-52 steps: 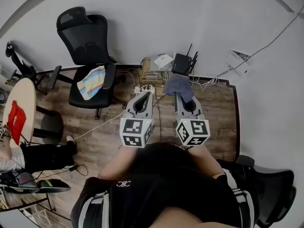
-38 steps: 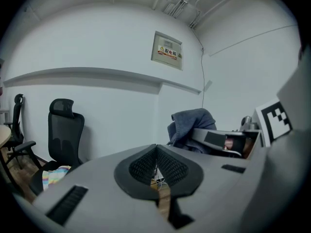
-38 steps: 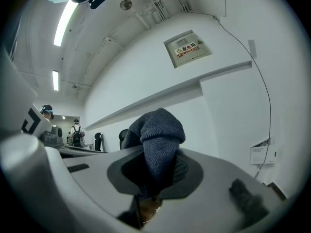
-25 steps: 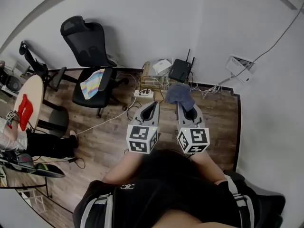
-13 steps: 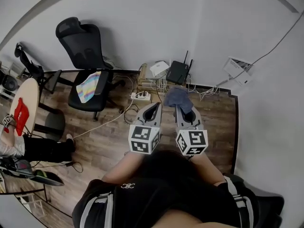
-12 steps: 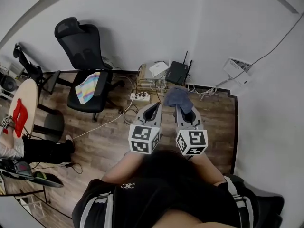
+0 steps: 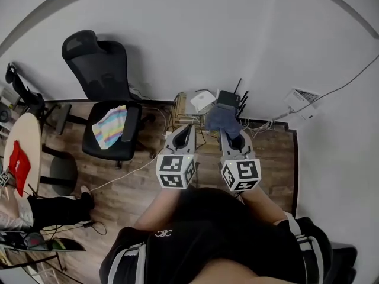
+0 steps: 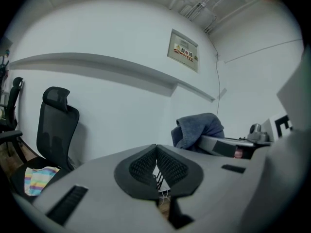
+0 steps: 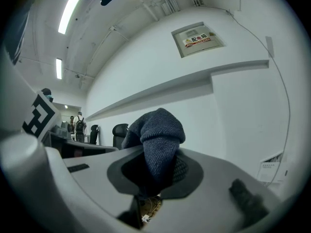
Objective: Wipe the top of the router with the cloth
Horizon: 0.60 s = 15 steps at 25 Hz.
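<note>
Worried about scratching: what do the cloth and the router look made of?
The cloth, clamped in the right tongs, looks like a soft blue-grey knit: ribbed loops show. The router seems hard matt black plastic, though it is too small to be sure.

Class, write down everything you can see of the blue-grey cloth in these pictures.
The cloth is a dark blue-grey knit, thick and soft-looking, bunched into a rounded fold. The right gripper has its jaws shut on its lower part, so the bundle stands up above them. In the head view it overlaps the black router; whether it touches the router cannot be told.
</note>
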Motion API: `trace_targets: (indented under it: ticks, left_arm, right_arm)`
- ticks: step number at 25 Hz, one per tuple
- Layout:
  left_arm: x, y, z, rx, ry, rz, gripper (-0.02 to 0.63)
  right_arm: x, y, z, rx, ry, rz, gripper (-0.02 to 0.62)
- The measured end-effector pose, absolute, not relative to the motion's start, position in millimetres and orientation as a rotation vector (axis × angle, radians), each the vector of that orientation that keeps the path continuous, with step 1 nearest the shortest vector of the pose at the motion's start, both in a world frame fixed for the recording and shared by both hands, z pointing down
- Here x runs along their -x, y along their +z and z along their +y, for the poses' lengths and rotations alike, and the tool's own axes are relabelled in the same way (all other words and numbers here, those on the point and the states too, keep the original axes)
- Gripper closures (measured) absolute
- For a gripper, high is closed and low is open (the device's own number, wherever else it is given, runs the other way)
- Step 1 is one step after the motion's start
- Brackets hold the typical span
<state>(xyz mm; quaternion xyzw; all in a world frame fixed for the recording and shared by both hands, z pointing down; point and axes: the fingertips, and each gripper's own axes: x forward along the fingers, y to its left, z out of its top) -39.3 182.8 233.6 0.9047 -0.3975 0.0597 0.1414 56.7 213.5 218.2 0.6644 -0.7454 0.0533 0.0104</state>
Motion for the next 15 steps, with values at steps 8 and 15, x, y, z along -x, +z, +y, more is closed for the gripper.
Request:
trace_targets:
  ticks: [8, 15]
  left_arm:
    - [89.5, 238.8, 98.9, -2.564, 0.156, -1.167, 0.594]
    - [105.7, 247.2, 42.1, -2.574, 0.189, -1.122, 0.594]
  right_arm:
    - [2.1, 215.9, 126.1, -1.939, 0.13, -2.344, 0.535]
    - [12.4, 217.6, 75.7, -1.993, 0.157, -2.287, 0.535]
